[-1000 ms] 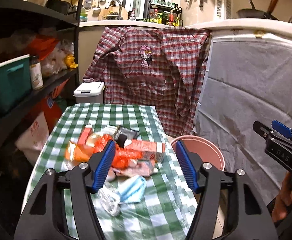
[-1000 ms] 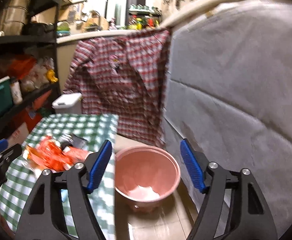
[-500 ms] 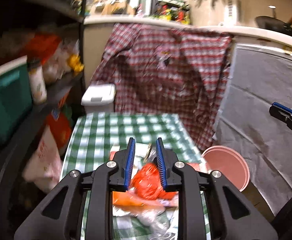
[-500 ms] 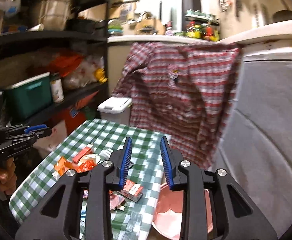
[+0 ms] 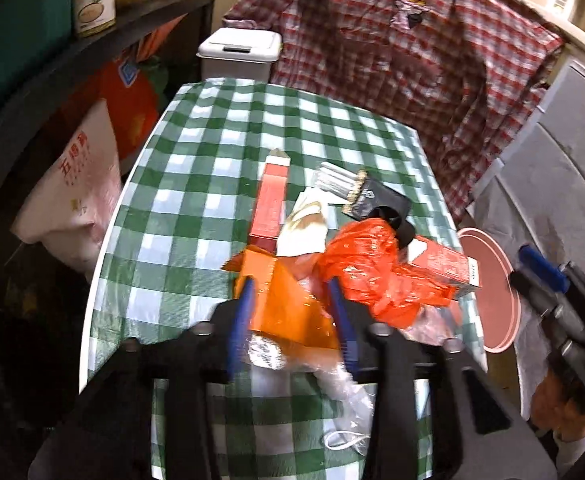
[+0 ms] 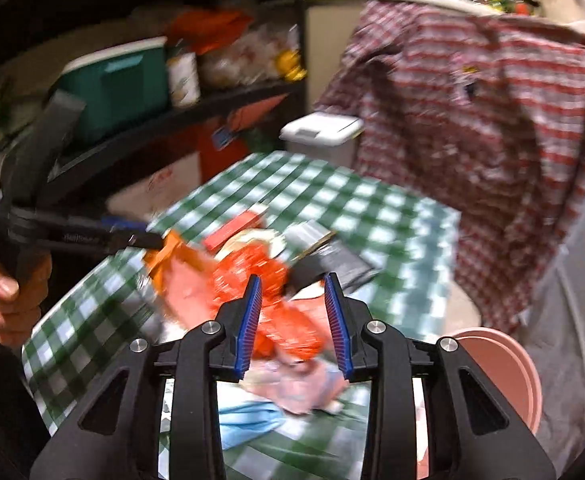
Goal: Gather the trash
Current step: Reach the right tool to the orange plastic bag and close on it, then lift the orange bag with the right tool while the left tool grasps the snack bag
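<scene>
Checked-cloth desk (image 5: 212,152) bearing a trash heap (image 5: 332,256) at its near right, beside a pink bin (image 5: 492,288). Left gripper (image 5: 292,320) and right gripper (image 6: 294,320): fingers just reopening, parted, grasping nothing. Wrappers look light, crinkly, slippery; pinch a bunched fold.

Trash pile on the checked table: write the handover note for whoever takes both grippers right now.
Left gripper: jaws just reopened partway, straddling the orange wrapper; no grip visible.
Right gripper: jaws just opened slightly, over the red plastic bag, holding nothing.
Trash is piled on the checked tablecloth: red carton, black packet, blue face mask.
Pink bin stands beside the table's right edge.
Done: approach only. Left: grip every piece and bin it.
</scene>
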A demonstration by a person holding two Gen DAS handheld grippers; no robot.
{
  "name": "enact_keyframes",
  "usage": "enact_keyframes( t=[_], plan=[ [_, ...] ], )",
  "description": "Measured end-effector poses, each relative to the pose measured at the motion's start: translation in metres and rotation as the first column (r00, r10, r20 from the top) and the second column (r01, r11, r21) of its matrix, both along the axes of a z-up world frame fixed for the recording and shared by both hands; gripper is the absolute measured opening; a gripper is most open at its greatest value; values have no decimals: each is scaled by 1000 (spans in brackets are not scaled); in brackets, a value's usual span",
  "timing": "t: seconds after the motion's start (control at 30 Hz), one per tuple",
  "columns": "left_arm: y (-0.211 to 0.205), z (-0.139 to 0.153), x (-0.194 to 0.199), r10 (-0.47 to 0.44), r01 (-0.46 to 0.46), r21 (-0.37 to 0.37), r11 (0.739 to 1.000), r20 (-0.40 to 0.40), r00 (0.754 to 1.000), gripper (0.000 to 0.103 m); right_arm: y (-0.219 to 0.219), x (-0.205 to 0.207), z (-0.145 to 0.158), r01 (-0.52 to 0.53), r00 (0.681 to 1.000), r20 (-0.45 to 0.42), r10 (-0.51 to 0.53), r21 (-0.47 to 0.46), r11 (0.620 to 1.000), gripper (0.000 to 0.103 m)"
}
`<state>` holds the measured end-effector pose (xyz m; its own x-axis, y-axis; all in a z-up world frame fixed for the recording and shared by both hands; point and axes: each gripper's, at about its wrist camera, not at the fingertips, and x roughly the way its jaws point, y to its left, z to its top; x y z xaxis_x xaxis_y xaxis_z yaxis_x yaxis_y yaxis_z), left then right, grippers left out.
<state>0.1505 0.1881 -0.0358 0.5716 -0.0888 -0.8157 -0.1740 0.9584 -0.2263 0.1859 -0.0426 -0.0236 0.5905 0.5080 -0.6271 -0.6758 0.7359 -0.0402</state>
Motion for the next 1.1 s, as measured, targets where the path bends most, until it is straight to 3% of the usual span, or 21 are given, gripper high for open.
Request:
enact_keyframes(
  t=[0.07, 0.3, 0.57, 0.6, 0.77, 0.93, 1.1],
  plan=[
    [2, -4, 3, -1, 1, -19, 1000, -18, 1000, 51, 15, 0, -12, -32, 999, -4, 32, -42, 999, 44],
    [0, -19, 11, -6, 1, -68, 998, -79, 997, 52, 37, 17, -45, -59, 995, -83, 49, -123, 991, 46],
    [-5, -30, 17, -27, 23, -39, 999, -121, 992, 51, 45, 23, -66, -95, 988, -139, 70, -181, 979, 45],
    [-4, -31, 17, -26, 21, -37, 999, -123, 992, 50, 46, 22, -67, -97, 988, -134, 72, -188, 977, 42],
    [2, -29, 18, -13, 8, -47, 999, -122, 992, 22, 44, 18, -63, -109, 989, -117, 88, -188, 976, 18],
    [5, -19, 14, 1, -5, -39, 999, -94, 996, 7, 41, 9, -50, -111, 991, -88, 97, -172, 979, 6],
    [7, -5, 3, 17, -17, -3, 1000, -53, 998, 3, 30, 0, -26, -90, 995, -42, 86, -115, 989, 3]
  ],
)
